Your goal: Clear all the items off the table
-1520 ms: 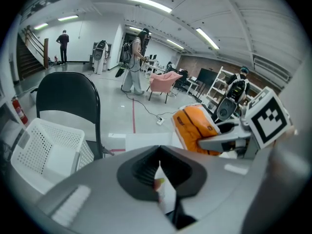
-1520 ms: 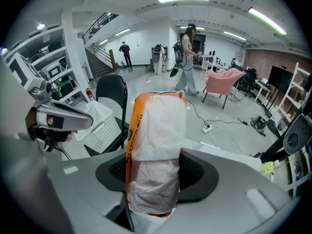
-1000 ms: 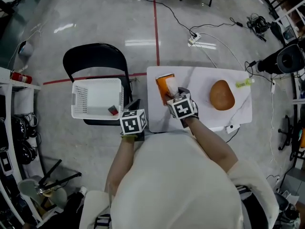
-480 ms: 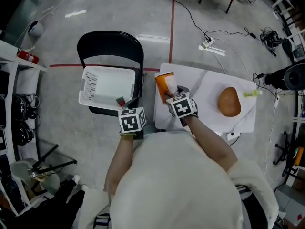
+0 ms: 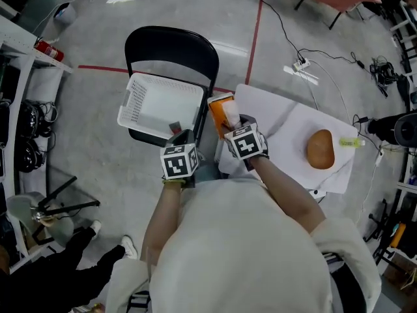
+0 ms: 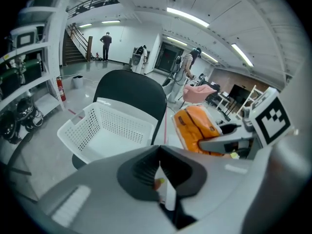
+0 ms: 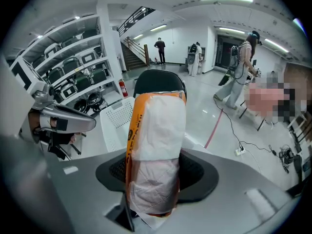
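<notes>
Two things lie on the white worktop (image 5: 280, 132) to my right: a round brown lump (image 5: 320, 149) and, just beside it at the worktop's right edge, a small yellow-green thing (image 5: 355, 142) that I cannot name.

My right hand-held gripper (image 5: 232, 124) is clamped on an orange packet (image 5: 218, 108). Its jaws press the packet's lower part from both sides. The packet stands upright between them, with white padding showing through its clear front. Seen from above, the packet sits over the worktop's left edge, between the worktop and the white basket (image 5: 133, 96).

The basket rests on the seat of a black chair (image 5: 171, 44) just left of the worktop. A small dark-red thing (image 5: 174, 128) lies in its near right corner.

My left hand-held gripper (image 5: 185, 137) is clenched, jaws pressed together. It hangs at the basket's near right corner, close beside the right one.

Cables (image 5: 287, 34) trail across the grey floor (image 5: 98, 155) beyond the worktop.
</notes>
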A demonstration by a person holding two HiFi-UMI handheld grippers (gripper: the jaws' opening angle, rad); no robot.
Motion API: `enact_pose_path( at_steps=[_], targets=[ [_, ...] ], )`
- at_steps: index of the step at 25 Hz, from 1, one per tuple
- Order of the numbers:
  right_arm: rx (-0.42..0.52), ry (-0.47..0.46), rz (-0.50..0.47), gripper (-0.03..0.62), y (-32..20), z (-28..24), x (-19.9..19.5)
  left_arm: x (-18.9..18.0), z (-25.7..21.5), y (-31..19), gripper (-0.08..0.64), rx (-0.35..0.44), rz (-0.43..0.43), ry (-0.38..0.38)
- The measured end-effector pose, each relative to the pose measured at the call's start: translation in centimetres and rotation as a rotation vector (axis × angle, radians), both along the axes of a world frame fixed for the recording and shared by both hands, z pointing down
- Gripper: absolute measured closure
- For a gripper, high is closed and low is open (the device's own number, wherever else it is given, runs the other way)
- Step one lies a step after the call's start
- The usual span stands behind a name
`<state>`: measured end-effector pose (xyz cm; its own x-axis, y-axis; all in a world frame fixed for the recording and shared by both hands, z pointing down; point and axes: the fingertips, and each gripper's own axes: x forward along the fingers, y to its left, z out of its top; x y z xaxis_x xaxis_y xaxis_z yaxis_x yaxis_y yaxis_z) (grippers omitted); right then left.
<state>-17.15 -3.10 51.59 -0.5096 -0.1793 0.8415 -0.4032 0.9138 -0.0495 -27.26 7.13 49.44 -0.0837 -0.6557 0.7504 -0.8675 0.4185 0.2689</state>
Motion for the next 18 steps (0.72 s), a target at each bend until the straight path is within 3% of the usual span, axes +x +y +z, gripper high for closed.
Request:
enact_pose_path(
  at_steps=[18],
  targets=[
    [-0.044,0.034,-0.194,0.351,4.3,2.4,-8.9,-6.5,2.1,5.3,0.552,-0.039,-0.197,0.035]
  ],
)
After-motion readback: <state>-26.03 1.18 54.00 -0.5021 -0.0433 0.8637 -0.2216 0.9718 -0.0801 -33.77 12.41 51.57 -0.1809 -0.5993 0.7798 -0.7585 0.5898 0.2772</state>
